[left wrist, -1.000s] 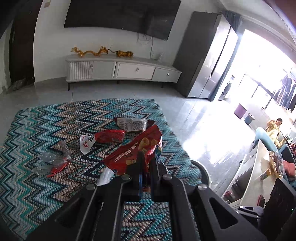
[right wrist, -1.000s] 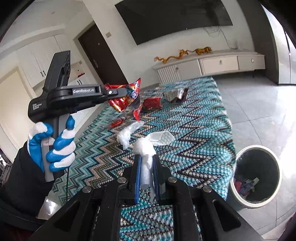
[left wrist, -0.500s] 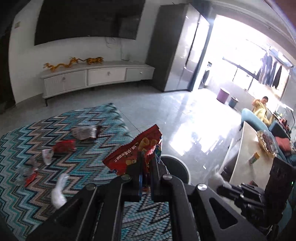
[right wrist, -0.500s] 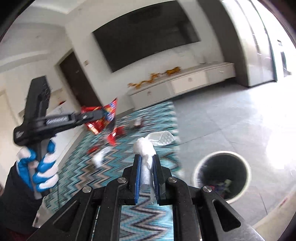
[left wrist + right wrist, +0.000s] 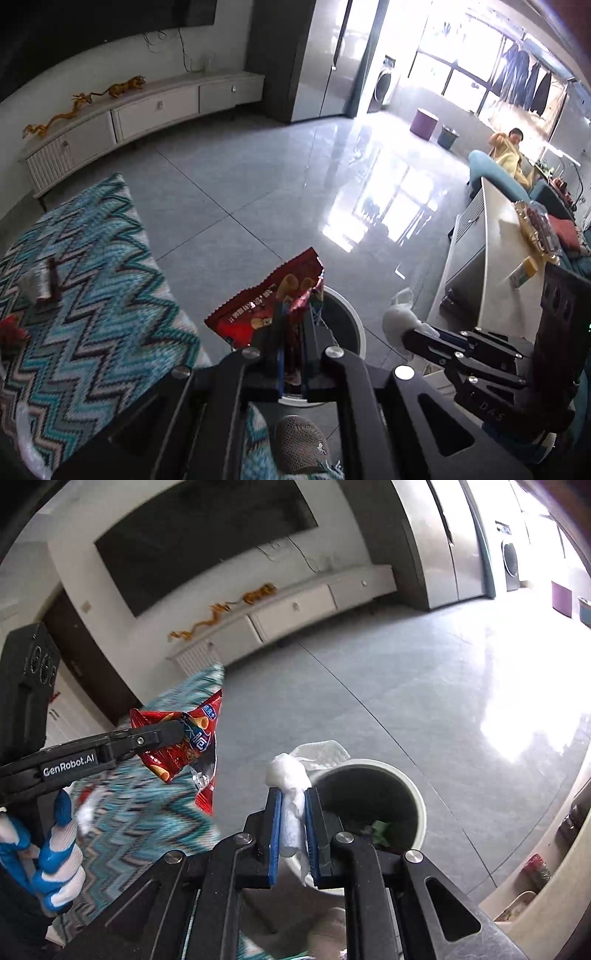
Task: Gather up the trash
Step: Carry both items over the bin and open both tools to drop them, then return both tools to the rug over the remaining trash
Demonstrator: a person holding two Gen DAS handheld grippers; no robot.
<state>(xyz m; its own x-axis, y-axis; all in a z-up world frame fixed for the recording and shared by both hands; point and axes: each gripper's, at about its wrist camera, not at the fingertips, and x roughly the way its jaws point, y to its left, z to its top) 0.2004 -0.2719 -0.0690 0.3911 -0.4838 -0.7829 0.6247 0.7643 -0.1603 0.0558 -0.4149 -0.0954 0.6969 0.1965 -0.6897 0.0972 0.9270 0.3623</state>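
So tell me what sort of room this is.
Most likely a home living room: a large wall-mounted TV over a long white media cabinet, a zigzag rug on grey floor tiles, and a sofa by bright windows.

The snack wrapper (image 5: pixel 266 306) is red with yellow print; the crumpled tissue (image 5: pixel 291 797) is white. The rug (image 5: pixel 85 295) has teal, white and black zigzags, and the trash bin (image 5: pixel 413 801) is cream.

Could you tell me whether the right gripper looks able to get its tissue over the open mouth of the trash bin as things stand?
Probably yes. The right gripper, shut on the white tissue, sits right beside the trash bin, whose mouth is open and uncovered. The left gripper with the red snack wrapper is off to the side.
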